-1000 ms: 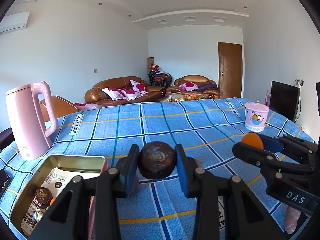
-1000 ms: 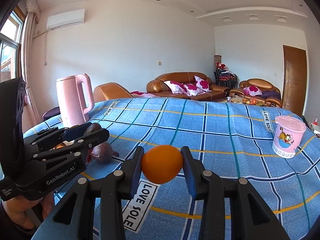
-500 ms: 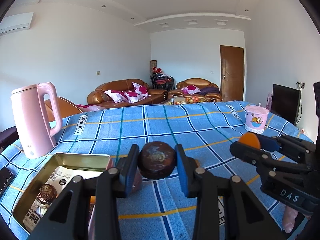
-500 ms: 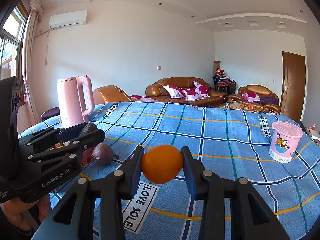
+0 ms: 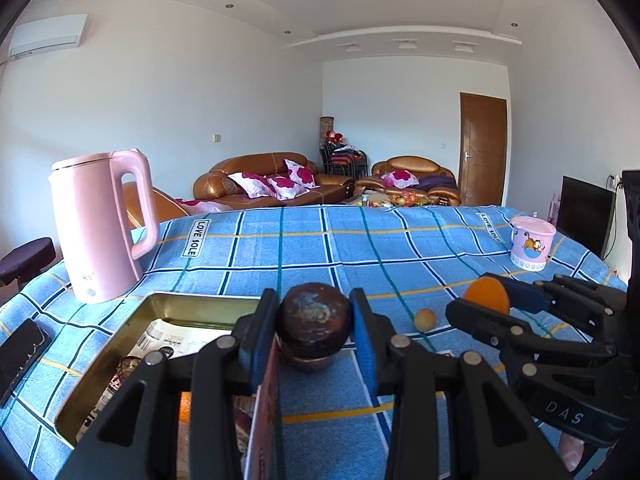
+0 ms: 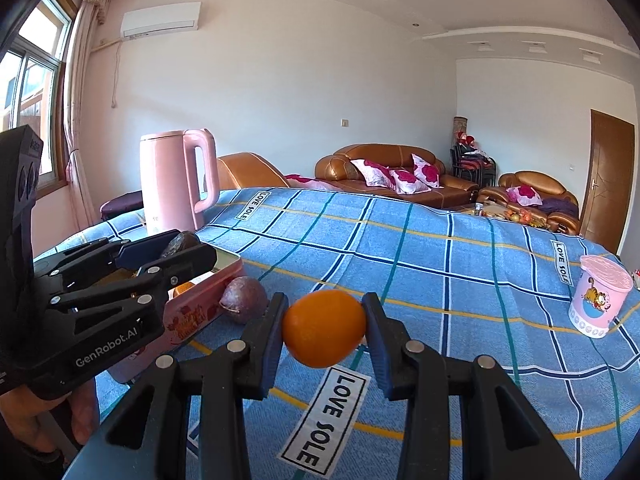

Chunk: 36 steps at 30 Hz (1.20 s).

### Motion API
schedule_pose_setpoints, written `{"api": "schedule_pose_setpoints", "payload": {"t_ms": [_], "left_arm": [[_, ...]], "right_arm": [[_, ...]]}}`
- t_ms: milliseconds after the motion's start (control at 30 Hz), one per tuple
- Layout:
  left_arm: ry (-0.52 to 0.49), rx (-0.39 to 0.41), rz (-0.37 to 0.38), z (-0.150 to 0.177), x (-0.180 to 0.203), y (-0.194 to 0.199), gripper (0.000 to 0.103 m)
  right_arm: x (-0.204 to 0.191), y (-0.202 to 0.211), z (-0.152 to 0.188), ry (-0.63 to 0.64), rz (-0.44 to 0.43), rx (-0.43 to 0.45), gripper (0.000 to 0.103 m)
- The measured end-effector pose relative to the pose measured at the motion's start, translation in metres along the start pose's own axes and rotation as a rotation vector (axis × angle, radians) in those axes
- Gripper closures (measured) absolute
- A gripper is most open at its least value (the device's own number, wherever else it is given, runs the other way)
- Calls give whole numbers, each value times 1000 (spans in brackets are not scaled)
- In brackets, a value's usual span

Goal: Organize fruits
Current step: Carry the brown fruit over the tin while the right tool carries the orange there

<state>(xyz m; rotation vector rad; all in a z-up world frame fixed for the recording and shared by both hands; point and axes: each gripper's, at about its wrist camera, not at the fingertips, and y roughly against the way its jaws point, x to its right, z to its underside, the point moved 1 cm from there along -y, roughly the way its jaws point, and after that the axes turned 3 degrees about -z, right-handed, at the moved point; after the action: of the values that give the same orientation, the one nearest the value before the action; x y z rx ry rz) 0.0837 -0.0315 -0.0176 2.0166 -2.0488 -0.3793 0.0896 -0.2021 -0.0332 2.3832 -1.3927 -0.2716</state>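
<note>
My left gripper (image 5: 314, 320) is shut on a dark brown round fruit (image 5: 314, 318) and holds it above the right edge of an open metal tin (image 5: 120, 344). The tin holds packets and an orange fruit. My right gripper (image 6: 324, 330) is shut on an orange (image 6: 324, 332) above the blue checked cloth. The right gripper with the orange shows in the left wrist view (image 5: 486, 294). The left gripper with its fruit shows in the right wrist view (image 6: 182, 242). A purple fruit (image 6: 244, 299) lies beside the tin (image 6: 208, 304). A small yellow fruit (image 5: 424, 319) lies on the cloth.
A pink kettle (image 5: 100, 226) stands at the back left of the table. A pink lidded cup (image 5: 531, 248) stands at the far right. A dark phone (image 5: 20, 352) lies at the left edge. Sofas stand beyond the table.
Both grippers have tilted down and moved a little forward. The left gripper now holds its fruit over the tin's right edge. Both stay shut on their fruits.
</note>
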Motion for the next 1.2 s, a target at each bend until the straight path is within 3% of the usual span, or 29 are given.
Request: {"api": "schedule_pose_setpoints", "payload": {"t_ms": [800, 1200], "left_arm": [[76, -68, -230, 14, -103, 22, 65], [74, -101, -285, 23, -126, 29, 65]], "right_arm": [[-85, -47, -38, 82, -208, -31, 63], [-115, -72, -50, 86, -284, -62, 63]]}}
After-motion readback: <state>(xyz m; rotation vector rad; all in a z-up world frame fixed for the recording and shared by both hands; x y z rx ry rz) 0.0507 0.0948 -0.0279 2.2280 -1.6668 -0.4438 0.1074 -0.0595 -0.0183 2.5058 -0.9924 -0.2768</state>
